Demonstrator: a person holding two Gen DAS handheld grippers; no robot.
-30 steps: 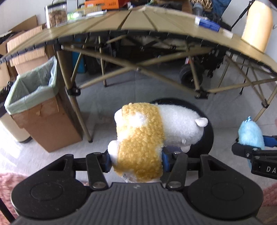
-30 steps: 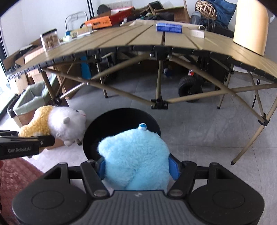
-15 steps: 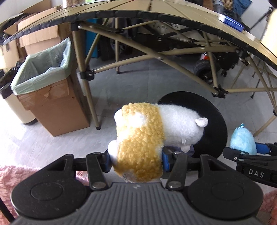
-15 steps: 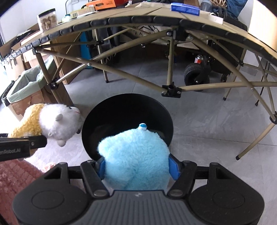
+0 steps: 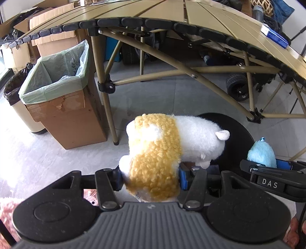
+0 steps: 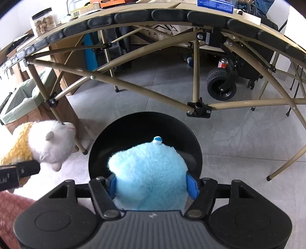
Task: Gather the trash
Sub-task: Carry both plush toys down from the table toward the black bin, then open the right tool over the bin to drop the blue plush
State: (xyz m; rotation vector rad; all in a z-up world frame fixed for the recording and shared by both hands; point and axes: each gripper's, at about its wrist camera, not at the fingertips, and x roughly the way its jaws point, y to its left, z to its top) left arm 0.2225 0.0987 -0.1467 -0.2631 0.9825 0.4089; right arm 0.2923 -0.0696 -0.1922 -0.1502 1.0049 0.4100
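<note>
Yellow-and-white plush sheep (image 5: 172, 149) clamped in the left claw (image 5: 150, 177), blue pads pressed into its woolly yellow middle, white head pointing to the right of the left wrist view. Sheep hangs in the air above the grey tiled floor (image 5: 162, 95), partly over the rim of a round black bin (image 5: 239, 138).

Light blue plush toy (image 6: 149, 172) clamped in the right claw (image 6: 151, 183), pads squeezed into its sides. It hangs directly over the black bin's open mouth (image 6: 133, 130); dark inside wall visible behind the toy. In the left wrist view the same blue toy (image 5: 262, 153) shows at the right edge, in the other claw, just beside the bin.

From the right wrist view the sheep (image 6: 47, 143) sits at left, near the bin's left rim but apart from it.

Cardboard box (image 5: 72, 115) lined with a pale green bag (image 5: 55, 76) stands on the floor to the left, against a leg of the folding tan surface (image 5: 172, 13). Black-bagged beige can (image 5: 17, 107) just beside the box. Blue packet (image 6: 215, 3) lies on the surface top. Black-wheeled cart (image 6: 221, 86) under the surface, well behind the bin. Pink fuzzy rug (image 6: 11, 210) at the lower left corner.
</note>
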